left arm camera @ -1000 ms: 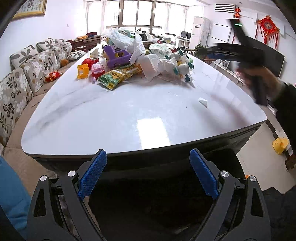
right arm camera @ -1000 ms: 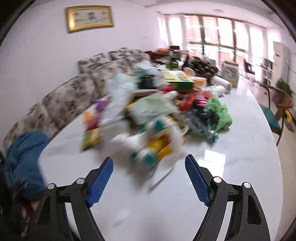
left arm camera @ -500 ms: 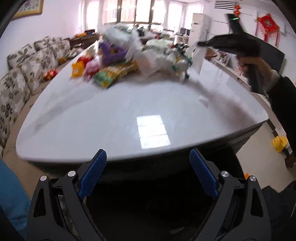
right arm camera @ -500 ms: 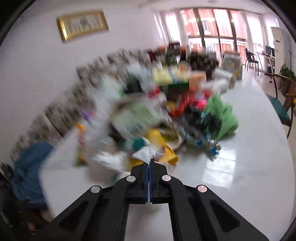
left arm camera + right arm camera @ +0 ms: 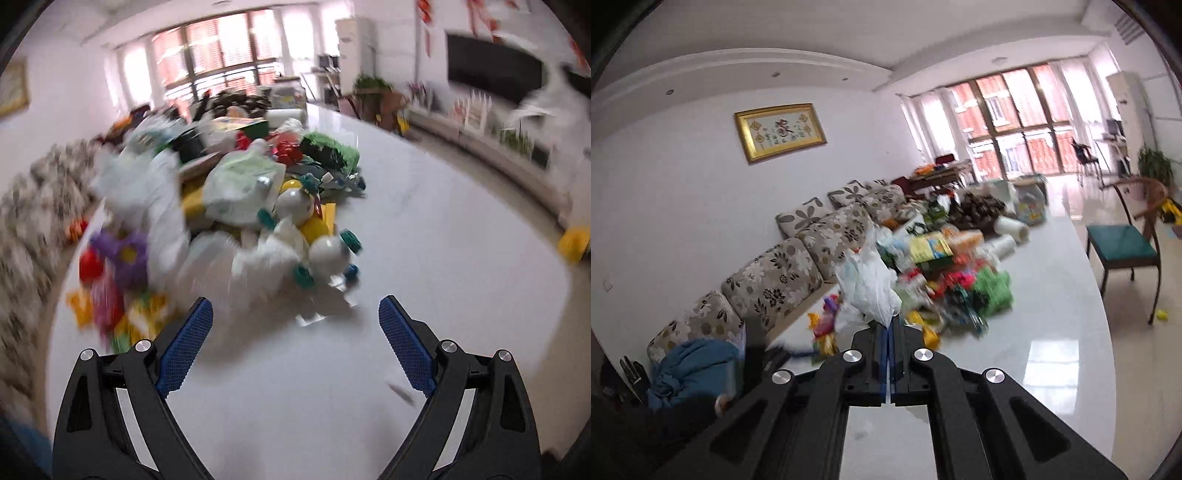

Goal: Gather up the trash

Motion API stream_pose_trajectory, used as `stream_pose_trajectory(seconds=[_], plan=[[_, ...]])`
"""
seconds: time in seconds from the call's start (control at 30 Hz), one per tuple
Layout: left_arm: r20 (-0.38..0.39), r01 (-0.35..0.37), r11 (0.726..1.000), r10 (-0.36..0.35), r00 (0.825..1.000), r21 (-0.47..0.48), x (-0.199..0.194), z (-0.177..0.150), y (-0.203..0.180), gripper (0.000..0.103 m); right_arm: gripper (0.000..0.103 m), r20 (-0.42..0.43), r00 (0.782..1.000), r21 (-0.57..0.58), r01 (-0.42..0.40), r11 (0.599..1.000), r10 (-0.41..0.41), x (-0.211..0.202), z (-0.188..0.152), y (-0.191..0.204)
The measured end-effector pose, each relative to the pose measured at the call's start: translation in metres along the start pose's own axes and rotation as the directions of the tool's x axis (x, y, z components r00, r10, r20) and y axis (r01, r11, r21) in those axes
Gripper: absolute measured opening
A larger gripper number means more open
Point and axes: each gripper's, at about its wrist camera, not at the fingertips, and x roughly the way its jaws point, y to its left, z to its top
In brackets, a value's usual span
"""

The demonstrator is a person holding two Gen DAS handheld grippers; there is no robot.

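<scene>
Fingers of the right gripper (image 5: 889, 328) are pressed together on a crumpled white plastic bag (image 5: 868, 284), which rises above their tips, lifted clear of the white glossy surface (image 5: 1052, 332). The left gripper (image 5: 295, 325) has its blue-padded fingers (image 5: 184, 347) spread wide with nothing between them, hanging over a bare stretch of the same surface (image 5: 424, 258) just short of the trash pile (image 5: 258, 206).

That pile lies in the middle of the surface: white bags and wrappers, a pale green packet (image 5: 240, 184), white balls with teal caps (image 5: 328, 251), a green fuzzy bundle (image 5: 332, 151), something purple (image 5: 118, 254) and red and yellow bits toward its left edge. The left wrist view is smeared by motion, so much of the heap is hard to name. A small scrap (image 5: 400, 393) lies alone on the surface near the left gripper's right finger.

Beyond the pile a floral sofa (image 5: 783, 273) runs along the white wall, with a gold-framed picture (image 5: 779, 131) above it and a blue cloth (image 5: 694, 365) at its near end. Tall windows (image 5: 1015, 125) close the far end of the room. A wooden chair with a green seat (image 5: 1123, 247) stands on the shiny floor to the right of the surface, and a dark television (image 5: 495, 79) hangs on the opposite wall.
</scene>
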Motion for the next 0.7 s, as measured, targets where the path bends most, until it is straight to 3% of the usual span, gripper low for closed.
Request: stream_pose_trajectory(seconds=[0.07, 0.23, 0.37, 0.4, 0.47, 0.63, 0.67, 0.7], plan=[[-0.007, -0.019, 0.998, 0.019, 1.000, 0.053, 0.015, 0.010, 0.002, 0.089, 0.000, -0.027, 0.999, 0.027, 0.018, 0.999, -0.017, -0.002, -0.020, -0.010], [-0.071, 0.038, 0.990, -0.028, 0.997, 0.135, 0.046, 0.023, 0.008, 0.087, 0.000, -0.081, 0.996, 0.063, 0.047, 0.997, -0.042, -0.001, -0.051, -0.029], [-0.132, 0.096, 0.976, -0.071, 0.989, 0.193, 0.062, 0.024, 0.002, 0.057, 0.001, -0.087, 0.996, 0.100, 0.038, 0.994, -0.029, 0.003, -0.064, -0.039], [-0.152, 0.093, 0.973, -0.061, 0.987, 0.212, 0.068, 0.021, 0.001, 0.034, 0.001, -0.088, 0.996, 0.109, 0.031, 0.994, -0.021, 0.004, -0.067, -0.041], [-0.140, 0.085, 0.972, -0.055, 0.989, 0.217, 0.073, 0.018, 0.006, 0.032, 0.001, -0.089, 0.996, 0.123, 0.027, 0.992, -0.016, 0.007, -0.069, -0.044], [-0.116, 0.151, 0.981, -0.137, 0.984, 0.123, 0.076, 0.024, 0.026, 0.028, 0.001, -0.095, 0.995, 0.141, 0.015, 0.990, -0.002, 0.013, -0.073, -0.041], [-0.106, 0.151, 0.982, -0.139, 0.985, 0.115, 0.071, 0.023, 0.026, 0.022, 0.001, -0.095, 0.995, 0.144, 0.013, 0.990, 0.001, 0.013, -0.075, -0.039], [-0.092, 0.160, 0.981, -0.150, 0.984, 0.111, 0.066, 0.022, 0.026, 0.005, 0.001, -0.096, 0.995, 0.144, 0.012, 0.990, 0.002, 0.012, -0.077, -0.037]])
